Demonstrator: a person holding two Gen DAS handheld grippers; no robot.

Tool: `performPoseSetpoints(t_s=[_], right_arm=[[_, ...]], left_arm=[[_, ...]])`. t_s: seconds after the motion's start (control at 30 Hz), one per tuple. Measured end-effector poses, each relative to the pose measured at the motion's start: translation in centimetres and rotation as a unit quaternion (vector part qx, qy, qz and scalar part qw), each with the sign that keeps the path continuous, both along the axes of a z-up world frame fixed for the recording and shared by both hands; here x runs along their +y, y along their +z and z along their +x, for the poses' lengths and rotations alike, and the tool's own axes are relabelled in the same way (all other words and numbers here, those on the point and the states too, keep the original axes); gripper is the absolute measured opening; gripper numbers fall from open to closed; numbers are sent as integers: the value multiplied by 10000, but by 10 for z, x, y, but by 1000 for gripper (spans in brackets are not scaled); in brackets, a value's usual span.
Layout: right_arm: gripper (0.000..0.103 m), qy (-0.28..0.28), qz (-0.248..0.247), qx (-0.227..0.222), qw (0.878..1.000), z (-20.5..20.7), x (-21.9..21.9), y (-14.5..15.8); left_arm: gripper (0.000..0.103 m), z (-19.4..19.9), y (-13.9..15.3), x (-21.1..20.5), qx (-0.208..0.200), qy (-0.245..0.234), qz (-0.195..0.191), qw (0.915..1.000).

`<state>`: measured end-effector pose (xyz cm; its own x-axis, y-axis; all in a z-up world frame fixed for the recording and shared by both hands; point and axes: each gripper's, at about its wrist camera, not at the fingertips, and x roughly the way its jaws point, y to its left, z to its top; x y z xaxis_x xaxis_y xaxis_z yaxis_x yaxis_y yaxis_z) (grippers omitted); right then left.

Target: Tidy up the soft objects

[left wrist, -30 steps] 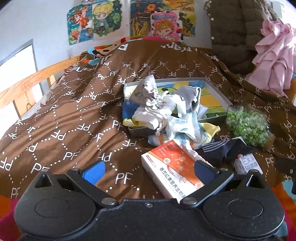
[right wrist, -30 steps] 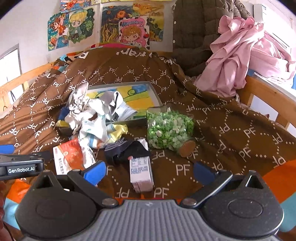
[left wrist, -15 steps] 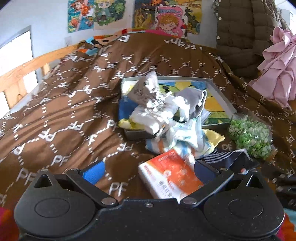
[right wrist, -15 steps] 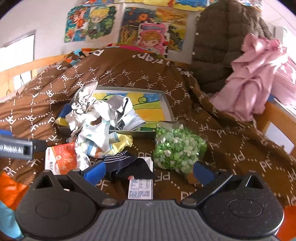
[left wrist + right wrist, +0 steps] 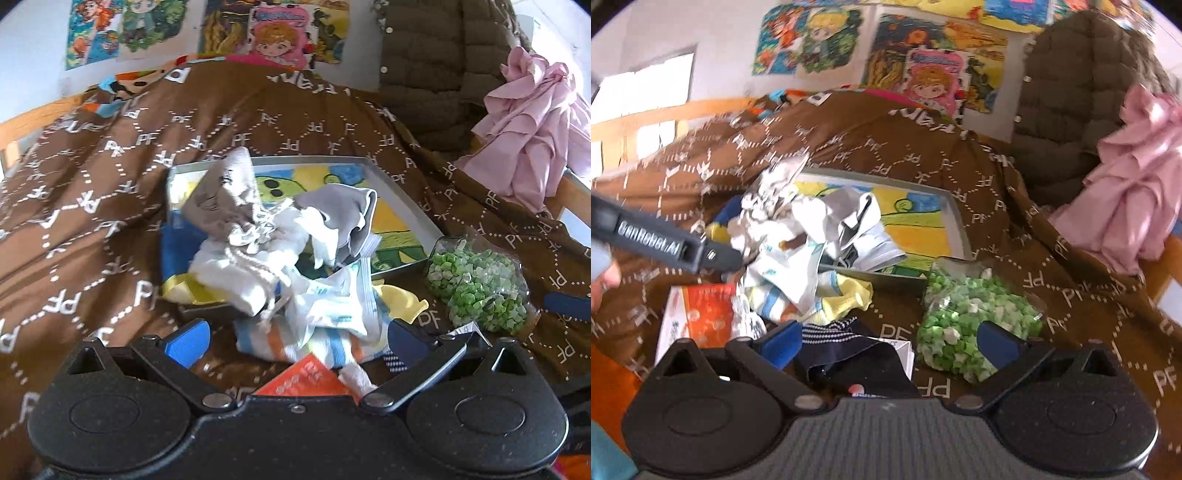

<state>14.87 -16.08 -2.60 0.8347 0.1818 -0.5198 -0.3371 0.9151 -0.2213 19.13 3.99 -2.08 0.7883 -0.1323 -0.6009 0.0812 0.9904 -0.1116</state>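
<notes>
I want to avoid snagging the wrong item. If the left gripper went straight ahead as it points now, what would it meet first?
Probably the crumpled white cloth with blue and orange stripes, lying between the open jaws of the left gripper, at the near edge of the clothes pile. Depth is uncertain.

Daylit fisheye views, edges warped, slightly motion-blurred.

Both views are taken low over the bed, facing the postered wall. The left wrist view is set close behind the sock pile (image 5: 295, 266); the right wrist view sits further right, near the green bag (image 5: 975, 314). Pile, tray (image 5: 402, 195) and bag are shared.
</notes>
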Motion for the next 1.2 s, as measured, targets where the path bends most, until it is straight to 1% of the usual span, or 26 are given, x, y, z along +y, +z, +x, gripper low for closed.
performPoseSetpoints(t_s=[0.13, 0.3, 0.47, 0.6, 0.8, 0.9, 0.97, 1.0, 1.07, 1.13, 1.2], right_arm=[[103, 144, -291, 40, 9995, 7, 10, -10], [103, 177, -383, 232, 9988, 18, 14, -22], [103, 183, -469, 323, 9982, 26, 17, -30], [103, 233, -550, 378, 9975, 31, 20, -35], [102, 288, -560, 450, 9970, 35, 23, -40], [102, 294, -497, 489, 9971, 36, 22, -41], [99, 309, -475, 520, 9970, 36, 22, -41], [98, 317, -471, 527, 9970, 36, 22, -41], [92, 327, -504, 535, 9968, 35, 23, -41], [86, 326, -576, 598, 9960, 36, 24, -43], [84, 323, -627, 652, 9954, 36, 24, -45]], left_arm=[[102, 17, -8, 2, -45, -313, -159, 9994], [102, 39, -16, 1, -5, -631, -414, 9972], [102, 58, -26, 0, 142, -649, -451, 9968], [101, 69, -32, 2, 284, -670, -639, 9953], [92, 73, -38, 2, 376, -677, -671, 9947], [83, 72, -39, 2, 416, -623, -669, 9949], [74, 71, -41, 2, 489, -546, -663, 9951], [73, 71, -42, 2, 525, -530, -686, 9949], [63, 69, -44, 1, 536, -544, -706, 9946], [62, 69, -45, 1, 550, -559, -693, 9945], [60, 69, -46, 1, 538, -569, -715, 9944]])
